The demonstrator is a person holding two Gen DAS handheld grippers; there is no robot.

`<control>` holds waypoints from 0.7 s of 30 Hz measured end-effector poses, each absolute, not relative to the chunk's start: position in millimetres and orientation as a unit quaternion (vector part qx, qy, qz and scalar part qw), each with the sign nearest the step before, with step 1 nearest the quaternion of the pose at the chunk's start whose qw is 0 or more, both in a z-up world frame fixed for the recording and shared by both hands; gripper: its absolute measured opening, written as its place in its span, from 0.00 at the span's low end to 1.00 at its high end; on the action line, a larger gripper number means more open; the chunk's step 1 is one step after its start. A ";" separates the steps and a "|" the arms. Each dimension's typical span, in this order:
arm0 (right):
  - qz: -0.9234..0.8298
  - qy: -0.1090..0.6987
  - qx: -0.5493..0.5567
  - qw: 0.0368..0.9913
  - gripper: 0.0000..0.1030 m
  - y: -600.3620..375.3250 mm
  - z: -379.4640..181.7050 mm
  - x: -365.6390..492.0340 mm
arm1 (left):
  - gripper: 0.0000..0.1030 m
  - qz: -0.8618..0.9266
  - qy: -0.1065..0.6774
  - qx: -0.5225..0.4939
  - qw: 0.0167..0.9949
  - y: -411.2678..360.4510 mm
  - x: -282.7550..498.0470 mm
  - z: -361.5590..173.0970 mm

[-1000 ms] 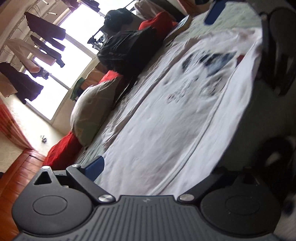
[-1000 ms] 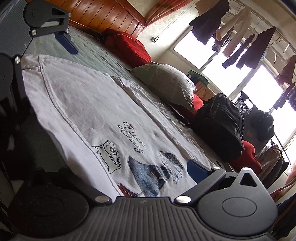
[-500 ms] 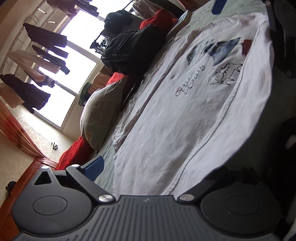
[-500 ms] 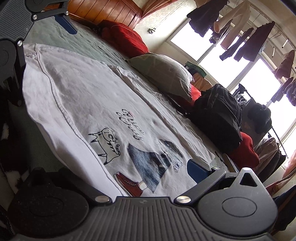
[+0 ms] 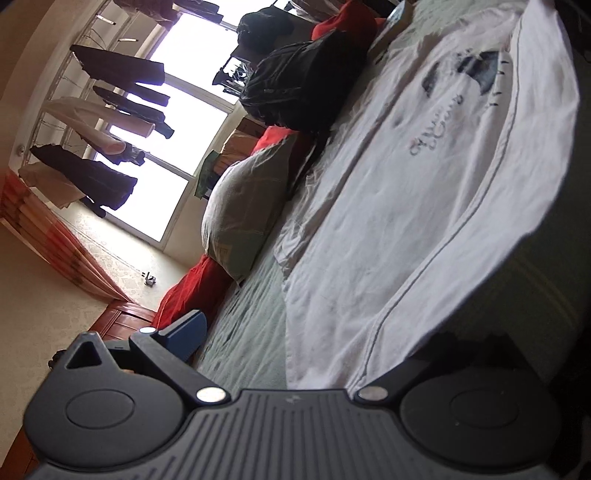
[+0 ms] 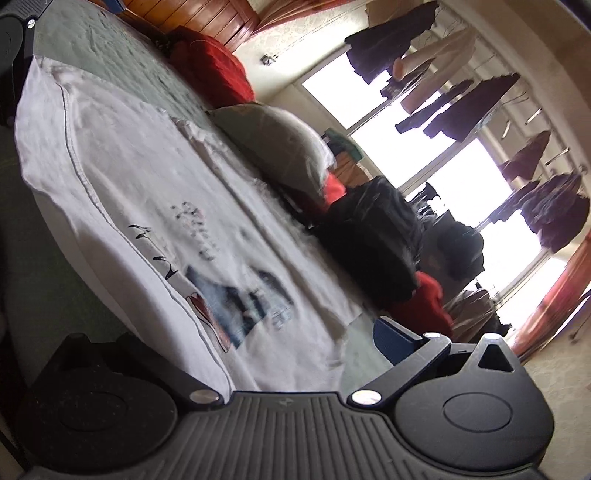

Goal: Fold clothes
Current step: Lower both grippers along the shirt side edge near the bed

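Note:
A white T-shirt with a printed cat and jeans picture lies on a green bedspread; it also shows in the right wrist view. Its near hem is lifted off the bed and folds over toward the far side. My left gripper holds one end of the hem, with the cloth running between its fingers; one blue pad shows. My right gripper holds the other end the same way; its blue pad shows beside the cloth.
Along the far side of the bed lie a red cushion, a grey pillow and a black backpack. Clothes hang on a rack before a bright window. A wooden headboard stands at one end.
Both grippers have risen and moved toward the far side, carrying the hem with them. The fold has advanced over the printed picture, covering part of the cat.

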State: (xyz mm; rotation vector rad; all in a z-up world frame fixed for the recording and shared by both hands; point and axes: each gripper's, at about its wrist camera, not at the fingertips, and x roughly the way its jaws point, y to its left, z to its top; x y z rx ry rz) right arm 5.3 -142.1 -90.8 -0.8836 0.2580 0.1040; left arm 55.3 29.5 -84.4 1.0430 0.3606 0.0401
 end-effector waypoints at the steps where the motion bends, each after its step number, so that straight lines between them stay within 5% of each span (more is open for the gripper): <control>1: 0.044 0.119 -0.428 0.895 1.00 -141.9 -87.9 7.0 | 0.98 0.021 0.169 0.494 0.853 29.3 57.0 -81.6; 21: 0.024 0.126 -0.398 0.908 1.00 -152.2 -56.4 95.0 | 0.98 0.022 0.171 0.486 0.857 31.0 141.8 -54.7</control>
